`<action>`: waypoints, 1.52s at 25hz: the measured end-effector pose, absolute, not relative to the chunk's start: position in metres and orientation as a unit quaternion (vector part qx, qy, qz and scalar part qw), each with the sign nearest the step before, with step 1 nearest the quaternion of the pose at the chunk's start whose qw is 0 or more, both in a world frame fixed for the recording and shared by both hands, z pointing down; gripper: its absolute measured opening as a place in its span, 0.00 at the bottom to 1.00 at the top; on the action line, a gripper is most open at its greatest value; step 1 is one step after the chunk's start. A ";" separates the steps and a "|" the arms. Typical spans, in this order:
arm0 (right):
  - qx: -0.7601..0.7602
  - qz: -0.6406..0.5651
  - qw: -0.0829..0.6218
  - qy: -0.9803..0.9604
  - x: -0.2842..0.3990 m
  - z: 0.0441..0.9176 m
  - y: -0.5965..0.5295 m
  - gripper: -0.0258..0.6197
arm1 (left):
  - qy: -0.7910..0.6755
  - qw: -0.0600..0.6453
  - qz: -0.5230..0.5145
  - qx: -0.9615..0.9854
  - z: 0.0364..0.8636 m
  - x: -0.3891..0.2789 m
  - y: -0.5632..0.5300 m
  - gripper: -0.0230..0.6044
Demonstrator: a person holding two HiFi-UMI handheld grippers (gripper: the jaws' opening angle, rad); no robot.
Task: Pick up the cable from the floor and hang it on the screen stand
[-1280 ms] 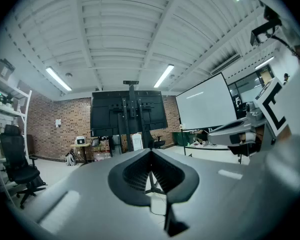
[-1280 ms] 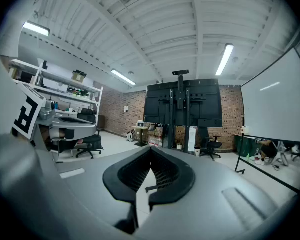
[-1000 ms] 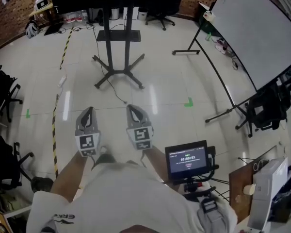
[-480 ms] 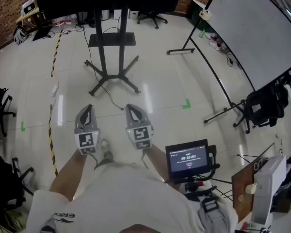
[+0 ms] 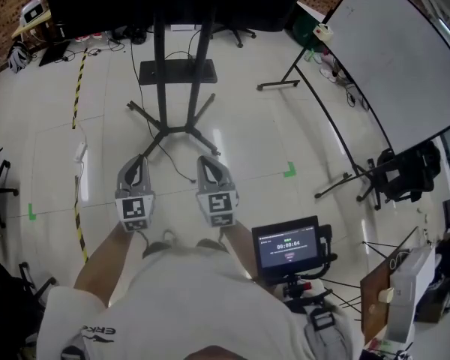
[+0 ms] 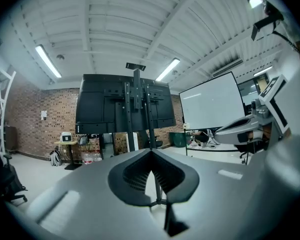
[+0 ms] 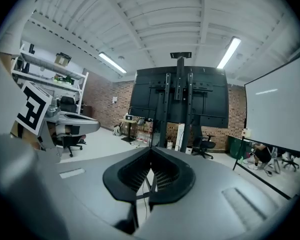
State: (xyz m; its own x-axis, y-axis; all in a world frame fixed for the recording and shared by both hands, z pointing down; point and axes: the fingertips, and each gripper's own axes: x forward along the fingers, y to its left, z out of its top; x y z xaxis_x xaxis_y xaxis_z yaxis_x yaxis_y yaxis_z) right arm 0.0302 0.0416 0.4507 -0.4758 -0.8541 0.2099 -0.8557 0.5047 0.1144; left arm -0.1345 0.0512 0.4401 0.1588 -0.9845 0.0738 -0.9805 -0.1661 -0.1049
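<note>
Moved: screen stand (image 5: pixel 181 73) looms closer, upper centre | left gripper (image 5: pixel 139 160), right gripper (image 5: pixel 205 160): both pressed together, empty | cable (image 5: pixel 177 168): on floor, mid-frame between their tips | step: approach | next: likely stoop, spread one gripper over cable.

Cable (image 5: pixel 177 169), screen stand (image 5: pixel 173 129) on floor (image 5: pixel 270 137)

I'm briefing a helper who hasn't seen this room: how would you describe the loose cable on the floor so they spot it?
Find the tall black screen stand with splayed legs on the pale floor. From its base a cable trails toward the person. Unlike the yellow-and-black striped line to its left, it is thin, plain and dark.
</note>
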 end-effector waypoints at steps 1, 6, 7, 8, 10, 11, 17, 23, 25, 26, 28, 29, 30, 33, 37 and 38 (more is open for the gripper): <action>0.499 0.001 0.121 -0.858 0.022 0.450 0.034 0.06 | 0.645 0.015 -0.062 -0.761 0.442 -0.143 0.044 0.04; 0.498 -0.004 0.131 -0.857 -0.003 0.454 0.002 0.06 | 0.651 0.007 -0.059 -0.757 0.451 -0.172 0.014 0.04; 0.497 -0.005 0.132 -0.858 -0.006 0.454 -0.005 0.06 | 0.651 0.006 -0.059 -0.757 0.452 -0.174 0.008 0.04; 0.496 -0.006 0.132 -0.858 -0.008 0.453 -0.011 0.06 | 0.652 0.006 -0.059 -0.756 0.452 -0.176 0.001 0.04; 0.494 -0.009 0.132 -0.860 -0.010 0.453 -0.025 0.06 | 0.653 0.006 -0.058 -0.755 0.452 -0.177 -0.010 0.04; 0.492 -0.011 0.131 -0.861 -0.011 0.453 -0.031 0.06 | 0.654 0.006 -0.057 -0.754 0.453 -0.176 -0.015 0.04; 0.478 -0.007 0.122 -0.870 -0.010 0.462 -0.079 0.06 | 0.661 0.011 -0.071 -0.747 0.456 -0.168 -0.056 0.04; 0.458 0.003 0.118 -0.881 -0.001 0.465 -0.141 0.06 | 0.679 0.014 -0.084 -0.729 0.456 -0.164 -0.112 0.04; 0.452 0.005 0.118 -0.884 0.004 0.467 -0.164 0.06 | 0.686 0.015 -0.087 -0.722 0.455 -0.160 -0.132 0.04; 0.448 0.007 0.119 -0.886 0.006 0.468 -0.174 0.06 | 0.688 0.015 -0.090 -0.720 0.455 -0.158 -0.140 0.04; 0.439 0.009 0.117 -0.891 0.008 0.470 -0.190 0.06 | 0.694 0.015 -0.096 -0.714 0.456 -0.156 -0.154 0.04; 0.434 0.009 0.116 -0.893 0.008 0.471 -0.197 0.06 | 0.697 0.015 -0.099 -0.710 0.456 -0.155 -0.160 0.04; 0.430 0.008 0.115 -0.896 0.009 0.473 -0.205 0.06 | 0.700 0.015 -0.101 -0.707 0.457 -0.154 -0.166 0.04; 0.424 0.009 0.115 -0.898 0.013 0.477 -0.227 0.06 | 0.704 0.013 -0.107 -0.702 0.458 -0.149 -0.182 0.04; 0.425 0.014 0.116 -0.898 0.015 0.482 -0.241 0.06 | 0.700 0.012 -0.116 -0.704 0.464 -0.146 -0.194 0.04; 0.425 0.014 0.118 -0.897 0.014 0.482 -0.244 0.06 | 0.700 0.011 -0.116 -0.705 0.465 -0.147 -0.197 0.04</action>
State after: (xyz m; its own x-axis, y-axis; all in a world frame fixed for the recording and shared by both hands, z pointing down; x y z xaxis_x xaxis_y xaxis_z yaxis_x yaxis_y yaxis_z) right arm 0.0145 -0.2437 0.4822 -0.6101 -0.7599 0.2241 -0.7664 0.6378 0.0763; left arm -0.1468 -0.1969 0.4646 -0.0059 -0.9891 0.1474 -0.9838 -0.0207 -0.1781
